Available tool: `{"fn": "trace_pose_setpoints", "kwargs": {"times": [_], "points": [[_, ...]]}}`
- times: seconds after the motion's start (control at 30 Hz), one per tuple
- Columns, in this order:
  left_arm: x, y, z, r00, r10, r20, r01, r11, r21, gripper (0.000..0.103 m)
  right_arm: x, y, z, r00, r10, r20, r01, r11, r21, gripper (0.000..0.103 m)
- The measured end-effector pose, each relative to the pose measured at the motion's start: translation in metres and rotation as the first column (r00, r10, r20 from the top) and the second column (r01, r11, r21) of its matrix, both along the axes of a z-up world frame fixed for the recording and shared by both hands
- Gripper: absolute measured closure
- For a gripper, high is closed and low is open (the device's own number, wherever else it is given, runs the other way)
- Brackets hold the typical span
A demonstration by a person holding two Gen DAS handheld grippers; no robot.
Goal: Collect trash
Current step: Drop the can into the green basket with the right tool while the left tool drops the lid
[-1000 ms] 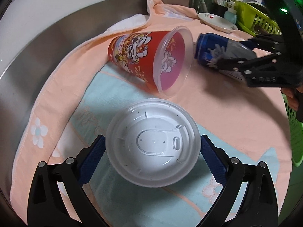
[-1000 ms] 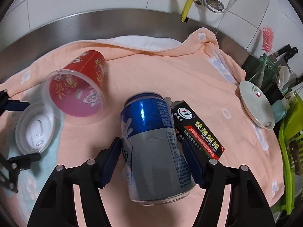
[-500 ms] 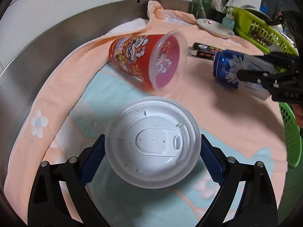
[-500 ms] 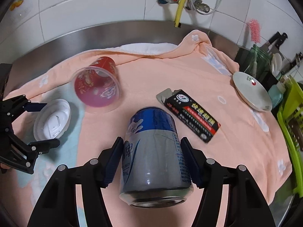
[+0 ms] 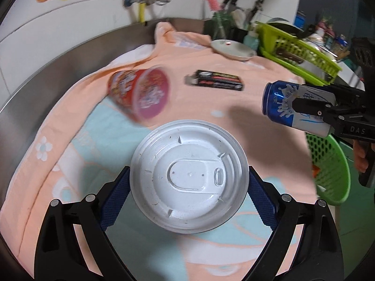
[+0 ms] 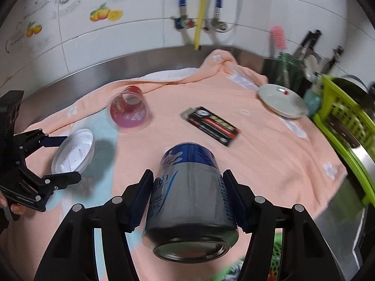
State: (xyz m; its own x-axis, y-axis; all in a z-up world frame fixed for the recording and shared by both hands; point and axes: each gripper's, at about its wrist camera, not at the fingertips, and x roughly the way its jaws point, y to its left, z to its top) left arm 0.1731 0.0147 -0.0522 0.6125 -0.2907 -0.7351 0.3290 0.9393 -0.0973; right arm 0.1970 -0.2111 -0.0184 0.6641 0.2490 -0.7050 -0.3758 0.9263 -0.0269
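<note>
My left gripper (image 5: 188, 194) is shut on a white plastic cup lid (image 5: 188, 175) and holds it above the peach towel (image 5: 257, 126). It also shows in the right wrist view (image 6: 72, 151). My right gripper (image 6: 187, 201) is shut on a blue and silver drink can (image 6: 189, 192), lifted off the towel; the can shows at the right in the left wrist view (image 5: 293, 107). A red printed cup (image 5: 140, 93) lies on its side on the towel. A black carton (image 5: 218, 83) lies flat beyond it.
A green mesh basket (image 5: 332, 166) stands below the counter's right edge, under the can. A white dish (image 5: 232, 48), a lime dish rack (image 5: 297, 53) and a utensil jar (image 6: 288, 72) stand at the back right. A steel counter rim (image 5: 46, 70) and tiled wall lie behind.
Both grippers have risen and pulled back from the towel with the lid and the can. The can moved right, away from the black carton, towards the green basket.
</note>
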Motion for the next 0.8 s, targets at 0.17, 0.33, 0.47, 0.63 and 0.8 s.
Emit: {"fn": "trace_pose_setpoints", "kwargs": {"times": [0.17, 0.33, 0.47, 0.63, 0.8], "points": [[-0.013, -0.037, 0.008, 0.997, -0.071, 0.021, 0.071, 0.997, -0.014, 0.011, -0.030, -0.049, -0.004, 0.996, -0.092, -0.003, 0.092, 0.996, -0.001, 0.044], [-0.023, -0.075, 0.013, 0.990, -0.139, 0.027, 0.139, 0.990, -0.031, 0.011, -0.059, -0.107, -0.016, 0.979, -0.203, -0.025, 0.203, 0.979, 0.001, 0.044], [-0.029, -0.110, 0.016, 0.980, -0.199, 0.024, 0.200, 0.979, -0.042, 0.011, -0.075, -0.148, -0.035, 0.957, -0.283, -0.064, 0.284, 0.959, 0.003, 0.044], [-0.040, -0.156, 0.019, 0.960, -0.280, 0.029, 0.281, 0.959, -0.032, 0.011, -0.090, -0.186, -0.053, 0.929, -0.357, -0.095, 0.360, 0.933, 0.018, 0.041], [-0.048, -0.203, 0.014, 0.937, -0.349, 0.015, 0.349, 0.937, -0.010, 0.011, -0.108, -0.209, -0.055, 0.914, -0.395, -0.089, 0.400, 0.915, 0.044, 0.031]]}}
